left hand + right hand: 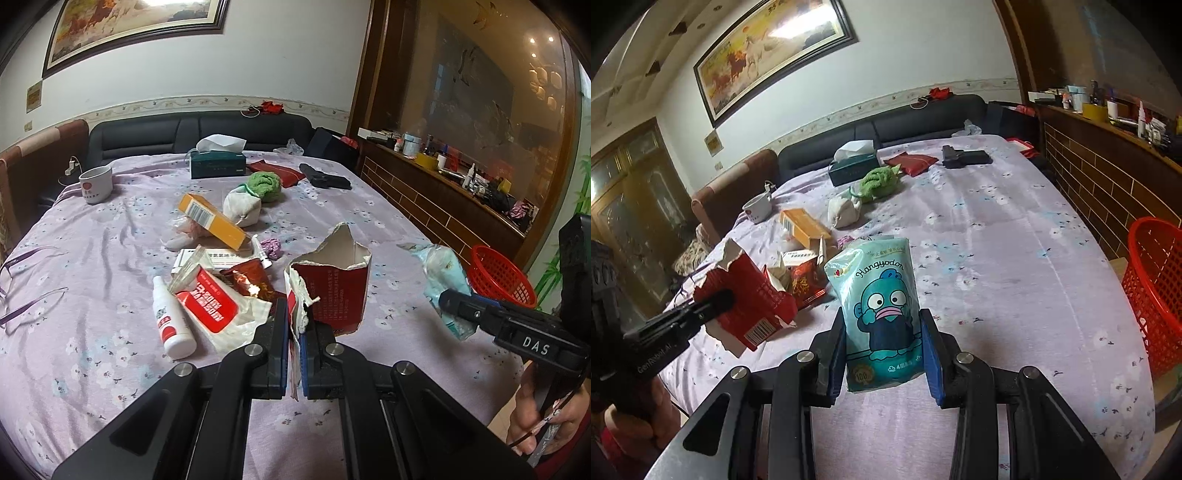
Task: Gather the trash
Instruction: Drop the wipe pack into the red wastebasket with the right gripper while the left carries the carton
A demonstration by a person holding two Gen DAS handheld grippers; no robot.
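1. The torn red carton – ragged white edges, barcode on one side – is held above the table, pinched in the closed left gripper.
2. The pale blue "Hangyodon" tissue pack sits clamped in the part-open right gripper, near the red basket.

Left wrist view: looks forward and down along its own closed fingers, close over the table, facing the sofa wall. Right wrist view: same low, near vantage, tilted, facing the same wall from further right. Shared: table clutter, tissue box, red basket. Each view catches the other gripper at its edge.
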